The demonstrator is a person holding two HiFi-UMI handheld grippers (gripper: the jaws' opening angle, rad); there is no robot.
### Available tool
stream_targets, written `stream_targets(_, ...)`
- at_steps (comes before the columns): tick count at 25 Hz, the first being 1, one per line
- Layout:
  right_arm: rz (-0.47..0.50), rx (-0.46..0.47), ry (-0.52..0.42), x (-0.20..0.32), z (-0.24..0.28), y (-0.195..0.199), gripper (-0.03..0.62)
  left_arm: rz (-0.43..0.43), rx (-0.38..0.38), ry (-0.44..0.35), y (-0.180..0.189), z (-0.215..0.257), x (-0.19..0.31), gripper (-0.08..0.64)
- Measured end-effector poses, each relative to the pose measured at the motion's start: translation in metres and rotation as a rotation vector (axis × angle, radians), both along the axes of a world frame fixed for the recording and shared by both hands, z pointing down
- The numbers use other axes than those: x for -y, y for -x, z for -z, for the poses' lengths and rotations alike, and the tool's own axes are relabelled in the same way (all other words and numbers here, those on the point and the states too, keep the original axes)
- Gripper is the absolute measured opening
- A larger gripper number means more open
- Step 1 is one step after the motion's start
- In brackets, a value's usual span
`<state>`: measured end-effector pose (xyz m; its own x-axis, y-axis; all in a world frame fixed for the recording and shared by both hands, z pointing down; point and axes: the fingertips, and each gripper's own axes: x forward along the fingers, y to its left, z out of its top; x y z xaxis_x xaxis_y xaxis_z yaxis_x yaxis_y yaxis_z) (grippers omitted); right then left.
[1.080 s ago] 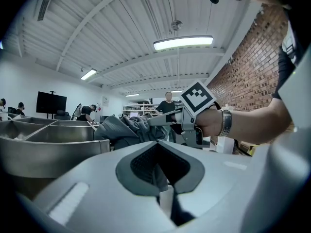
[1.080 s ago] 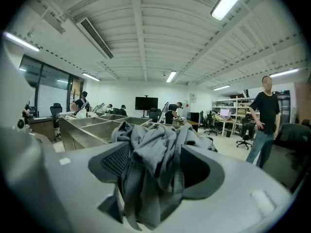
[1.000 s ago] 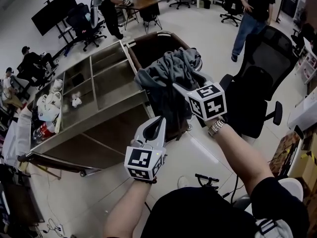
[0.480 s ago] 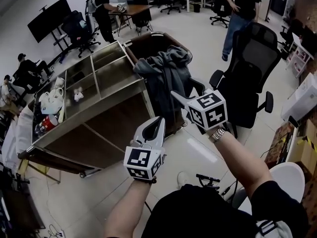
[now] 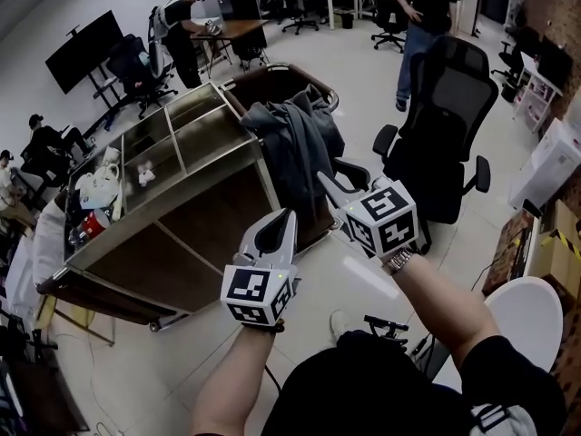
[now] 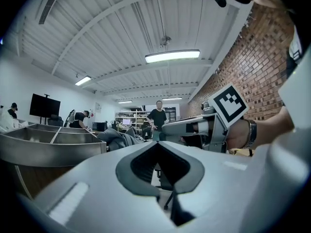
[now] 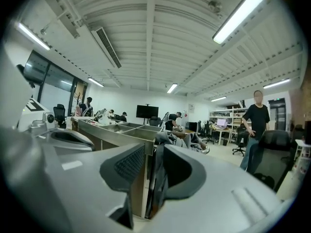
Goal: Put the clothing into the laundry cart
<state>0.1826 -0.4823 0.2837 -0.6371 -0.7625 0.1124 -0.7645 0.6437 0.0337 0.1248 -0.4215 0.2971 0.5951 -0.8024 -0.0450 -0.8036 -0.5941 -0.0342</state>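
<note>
The grey clothing (image 5: 295,134) hangs over the near rim of the brown laundry cart (image 5: 272,69), part inside and part draped down the outside. My right gripper (image 5: 322,178) is just below and right of the hanging cloth, apart from it. Its jaws have just been closing; a narrow gap is left with nothing in it. In the right gripper view, this gripper (image 7: 154,147) looks at the clothing (image 7: 170,139) some way ahead. My left gripper (image 5: 289,214) is lower and nearer, shut and empty. The left gripper view shows the clothing (image 6: 114,137) far off.
A steel compartment unit (image 5: 191,166) stands left of the cart, with bags and small items at its far left end. A black office chair (image 5: 445,143) is to the right. A person (image 5: 422,16) stands beyond it, and others sit at desks behind. A white round seat (image 5: 522,321) is at lower right.
Both grippers have drawn back toward me, away from the clothing. The right gripper was at the cloth and is now clear of it. The clothing stays draped on the cart's rim.
</note>
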Motion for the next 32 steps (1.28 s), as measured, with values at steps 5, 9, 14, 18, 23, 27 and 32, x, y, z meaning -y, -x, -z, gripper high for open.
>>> stream_targets(5,-0.012,0.030,-0.061,-0.025,0.022,-0.005,0.088,-0.014,-0.006,-0.018,-0.006,0.013,-0.013,0.002)
stream_targets(9,-0.010,0.060,-0.097,-0.040,0.031,-0.009,0.046,-0.026,-0.001,-0.025,-0.012,0.018,-0.018,0.002)
stream_targets(14,-0.015,0.087,-0.126,-0.048,0.036,-0.018,0.002,-0.034,0.009,-0.044,-0.023,0.028,-0.019,0.002)
stream_targets(18,-0.010,0.101,-0.139,-0.049,0.040,-0.025,0.000,-0.029,0.008,-0.048,-0.031,0.033,-0.016,0.002)
stream_targets(23,0.006,0.102,-0.149,-0.054,0.040,-0.029,0.000,-0.024,0.014,-0.044,-0.040,0.030,-0.015,0.002)
stream_targets(27,0.016,0.098,-0.144,-0.054,0.036,-0.031,0.000,-0.021,0.011,-0.046,-0.047,0.031,-0.012,0.002)
stream_targets(32,0.021,0.088,-0.139,-0.051,0.034,-0.036,0.000,-0.017,0.006,-0.041,-0.054,0.029,-0.008,0.002)
